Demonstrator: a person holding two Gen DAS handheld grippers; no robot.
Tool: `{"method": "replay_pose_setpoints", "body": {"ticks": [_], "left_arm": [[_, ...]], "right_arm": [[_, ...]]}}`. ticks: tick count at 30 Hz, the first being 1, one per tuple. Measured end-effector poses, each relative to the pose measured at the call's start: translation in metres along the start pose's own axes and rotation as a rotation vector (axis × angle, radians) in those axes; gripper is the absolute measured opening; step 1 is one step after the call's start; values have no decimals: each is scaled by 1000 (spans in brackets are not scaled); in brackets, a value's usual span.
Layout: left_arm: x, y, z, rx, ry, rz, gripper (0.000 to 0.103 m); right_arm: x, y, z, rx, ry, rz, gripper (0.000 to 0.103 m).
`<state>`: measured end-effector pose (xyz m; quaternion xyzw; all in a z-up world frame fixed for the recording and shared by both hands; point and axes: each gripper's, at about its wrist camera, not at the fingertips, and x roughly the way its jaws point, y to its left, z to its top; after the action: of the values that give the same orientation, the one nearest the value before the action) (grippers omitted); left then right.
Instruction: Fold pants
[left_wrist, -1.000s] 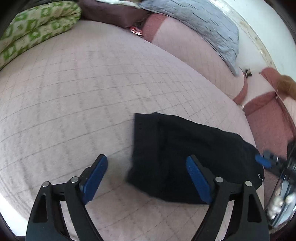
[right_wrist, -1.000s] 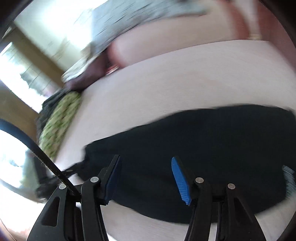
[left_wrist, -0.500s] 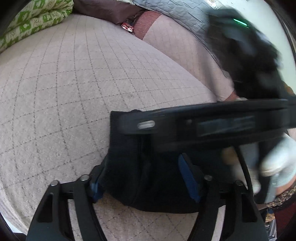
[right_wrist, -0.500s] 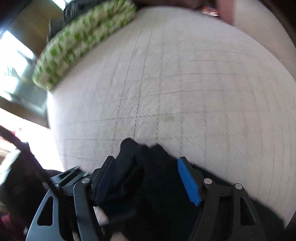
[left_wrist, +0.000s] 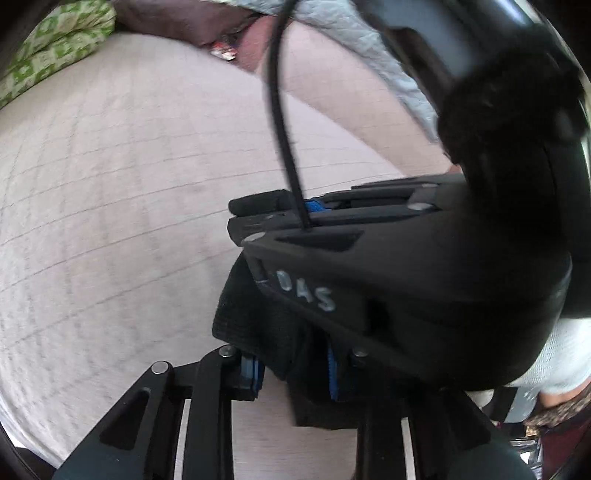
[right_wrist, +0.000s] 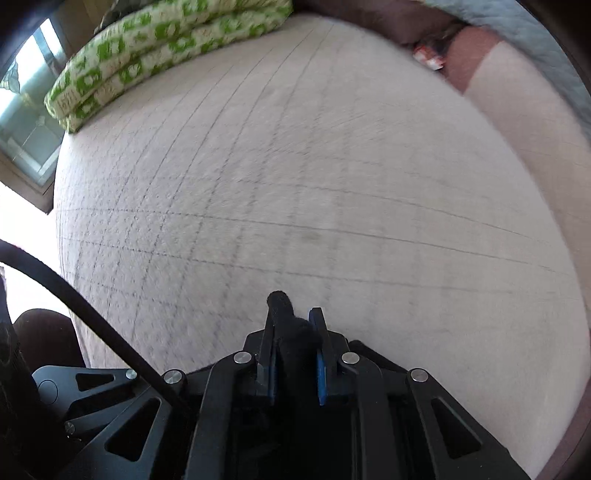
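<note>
At the upper left of the left wrist view lies a green-patterned quilt (left_wrist: 55, 44), beyond the pink quilted bedspread (left_wrist: 110, 192) that fills the left half. At bottom centre the left gripper (left_wrist: 291, 373) has its blue pads drawn close onto an edge of the black pants (left_wrist: 251, 314), which hang bunched in the lower middle of the frame. Crossing the right half is the right gripper (left_wrist: 314, 206), pressed together on another black fold; the right wrist view confirms it, with cloth poking up between the pads at bottom centre (right_wrist: 291, 343). The likely trouble: both pinches look shallow, near the cloth's edge, so a quick swing could slip a layer free. The black cable (left_wrist: 284, 140) may also snag between the tools.
</note>
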<state>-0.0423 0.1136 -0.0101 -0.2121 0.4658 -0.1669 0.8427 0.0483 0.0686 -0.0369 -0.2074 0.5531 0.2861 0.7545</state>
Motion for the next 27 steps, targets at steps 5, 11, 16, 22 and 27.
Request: {"method": "replay_pose_setpoints", "body": {"ticks": [5,11,16,22,27], "left_arm": [[15,-46,-4,38,29,-74,24],[48,-109,-30,133,91,-96,37],[34,-128,-50,216,167,-160,57],[-3,-95,-47,198,105,-109,72],[6,-67,-38,105,78,-18,72]], "right_arm": [[-42,-43,-39,131,-81,-4,16],[-73,-130,-130,390,-167,43,22],[-93,-187,-211,580,-238,-51,54],[-130,-213,-268,720,-338,-143,54],[-151,-188,-260,712,-488,52,52]]}}
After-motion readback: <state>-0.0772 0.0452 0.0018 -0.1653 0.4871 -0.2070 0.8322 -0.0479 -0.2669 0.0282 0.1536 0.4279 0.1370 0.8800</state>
